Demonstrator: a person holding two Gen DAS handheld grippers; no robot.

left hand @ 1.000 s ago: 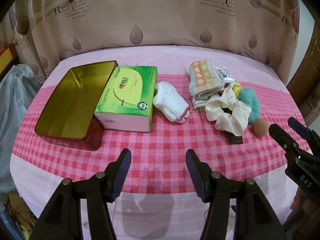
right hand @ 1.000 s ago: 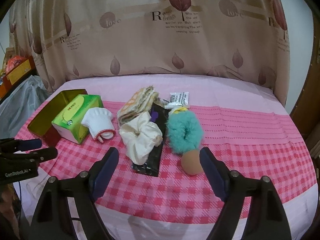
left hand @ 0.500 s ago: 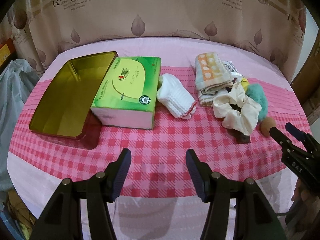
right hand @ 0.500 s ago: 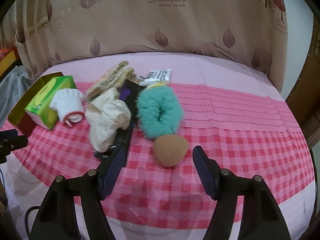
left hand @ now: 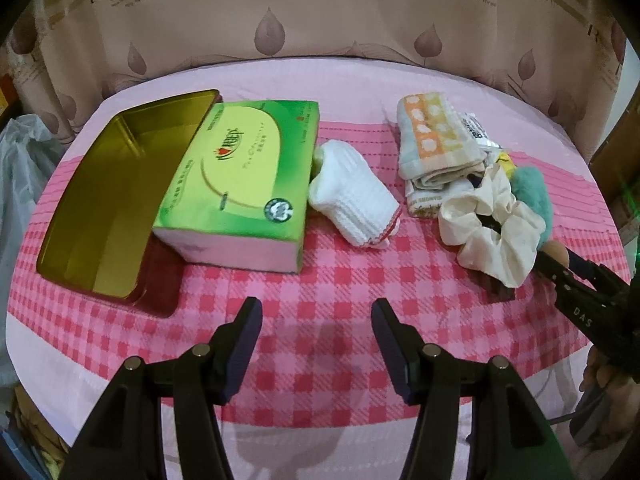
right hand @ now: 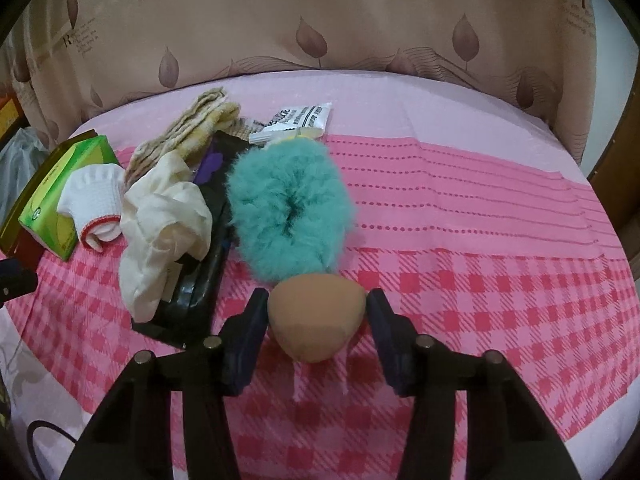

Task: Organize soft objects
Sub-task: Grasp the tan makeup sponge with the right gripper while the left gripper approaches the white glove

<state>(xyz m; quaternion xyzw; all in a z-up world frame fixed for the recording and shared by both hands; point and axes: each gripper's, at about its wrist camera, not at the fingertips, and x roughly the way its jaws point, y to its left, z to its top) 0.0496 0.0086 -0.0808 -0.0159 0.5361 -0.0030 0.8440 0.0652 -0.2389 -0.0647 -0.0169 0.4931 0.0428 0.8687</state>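
Covering the bench, a pink checked cloth carries an open gold tin, a green tissue box, a folded towel, a white sock, a cream scrunchie and a teal fluffy scrunchie. The left gripper hovers, fingers spread wide and empty. The right gripper brackets a tan makeup sponge; its fingers sit just beside it, whether touching is unclear.

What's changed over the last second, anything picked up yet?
The right gripper advanced to straddle the tan sponge, jaws open, nothing gripped. The left gripper edged forward, open and empty. Tin, tissue box and sock stayed put.
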